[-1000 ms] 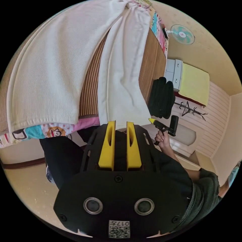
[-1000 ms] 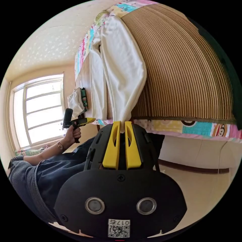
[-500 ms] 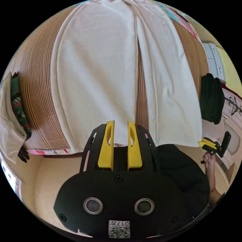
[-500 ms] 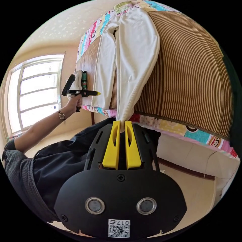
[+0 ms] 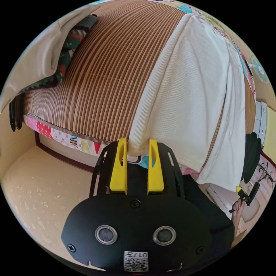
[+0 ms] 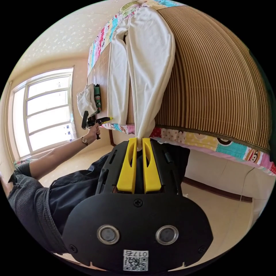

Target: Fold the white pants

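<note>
A: White pants (image 5: 189, 95) — location?

B: Spread lengthwise on the striped bamboo mat (image 5: 109, 80) that covers the bed, both legs running toward the near edge. In the right gripper view the pants (image 6: 143, 63) show as two legs side by side, hems at the bed's edge above the patterned sheet (image 6: 201, 141).

A: Left gripper (image 5: 137, 143)?

B: Jaws stand apart, with the hem of one leg lying in the gap between them. Cloth touches at the tips, but I cannot tell whether both press on it. In the right gripper view the same tool (image 6: 96, 121) sits in the person's hand (image 6: 93, 130) at the other leg's hem; jaw state unreadable there.

A: Right gripper (image 6: 139, 142)?

B: Jaws nearly together, clamped on a narrow pinch of hem, cloth drawn taut up from the tips. In the left gripper view it shows small (image 5: 244, 195) at the far leg's corner.

A: Surroundings?

B: Folded clothes (image 5: 49, 57) piled at one end of the mat, dark garments (image 5: 250, 155) at the other. Window (image 6: 43, 115) beyond the bed. Pale floor (image 5: 34, 184) below.
</note>
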`<control>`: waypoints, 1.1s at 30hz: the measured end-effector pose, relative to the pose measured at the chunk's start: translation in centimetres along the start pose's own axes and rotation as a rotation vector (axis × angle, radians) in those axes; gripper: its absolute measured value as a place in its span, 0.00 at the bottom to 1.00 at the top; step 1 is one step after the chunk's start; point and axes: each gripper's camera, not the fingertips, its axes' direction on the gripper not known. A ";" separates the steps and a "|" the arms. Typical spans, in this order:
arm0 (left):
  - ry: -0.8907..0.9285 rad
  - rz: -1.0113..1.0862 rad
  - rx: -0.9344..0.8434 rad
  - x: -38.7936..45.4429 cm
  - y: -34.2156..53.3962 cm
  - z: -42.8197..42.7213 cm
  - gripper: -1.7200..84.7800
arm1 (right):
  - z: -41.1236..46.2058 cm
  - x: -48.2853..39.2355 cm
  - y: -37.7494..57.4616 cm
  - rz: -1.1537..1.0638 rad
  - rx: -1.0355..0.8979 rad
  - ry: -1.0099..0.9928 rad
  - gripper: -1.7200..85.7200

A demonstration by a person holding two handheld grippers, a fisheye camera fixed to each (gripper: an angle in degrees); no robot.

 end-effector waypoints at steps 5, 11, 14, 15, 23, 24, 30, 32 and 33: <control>0.366 0.163 -0.163 -0.7 1.5 1.0 0.07 | 0.3 -0.6 0.5 -0.038 -0.030 0.057 0.05; 0.371 0.087 -0.109 -6.9 6.1 0.9 0.07 | 0.4 0.6 2.2 -0.007 -0.007 0.035 0.05; 0.470 -0.057 -0.041 -9.6 7.6 1.6 0.09 | 0.6 1.3 2.8 0.017 0.006 0.017 0.05; 0.469 -0.087 0.010 -9.6 8.3 1.3 0.09 | 0.5 1.4 3.0 0.014 0.010 0.012 0.05; 0.096 0.318 0.262 6.3 12.5 -5.5 0.11 | 0.2 -1.5 4.0 -0.096 0.014 0.086 0.04; 0.046 0.414 0.278 9.8 13.4 -6.0 0.12 | 0.4 -2.3 4.0 -0.126 0.005 0.097 0.04; 0.420 0.514 0.380 18.3 16.0 -8.2 0.12 | 1.3 -5.0 3.6 -0.182 -0.017 0.034 0.04; 0.671 0.565 0.279 19.3 15.3 -7.8 0.11 | 1.4 -5.6 3.8 -0.200 -0.010 0.029 0.04; 0.784 0.561 0.228 19.7 14.9 -7.4 0.08 | 1.3 -5.8 4.0 -0.204 -0.004 0.030 0.04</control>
